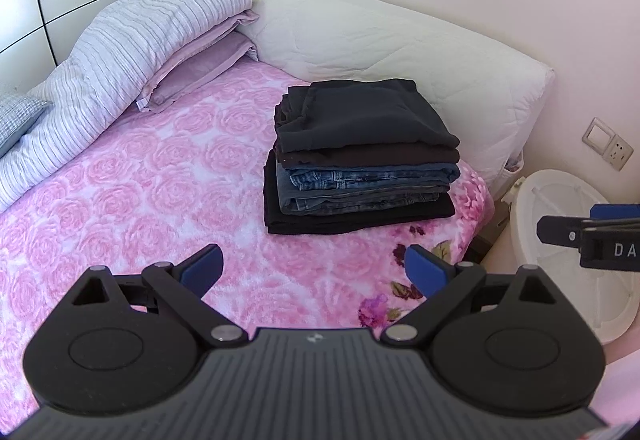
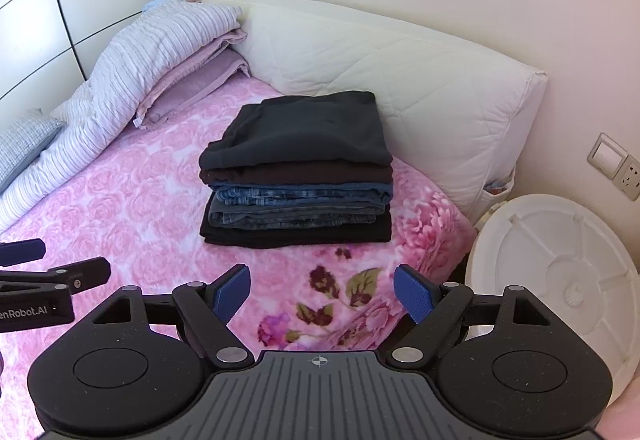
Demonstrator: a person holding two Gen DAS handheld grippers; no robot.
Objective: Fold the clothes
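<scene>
Bed: a pink rose-patterned blanket [image 1: 132,200] covers it, with a striped quilt [image 1: 120,52] bunched along the far left and a white quilted cushion [image 1: 380,44] against the wall.
Bin: a white round lid [image 2: 560,280] sits off the bed's right corner, beside the wall socket [image 2: 628,176].
Clothes: a stack of folded clothes [image 1: 360,156] rests on the blanket near the cushion, with dark garments on top, jeans [image 2: 296,204] in the middle and a black piece at the bottom.
Left gripper [image 1: 312,268]: fingers spread wide, holding nothing, hovering over the blanket short of the stack.
Right gripper [image 2: 322,292]: likewise spread and empty, beside the left one.
Progress: the stack looks finished; no unfolded garment shows here.
Risk: the top piece overhangs unevenly, so a nudge from either finger could slide it off or tip the stack toward the bed's edge.
</scene>
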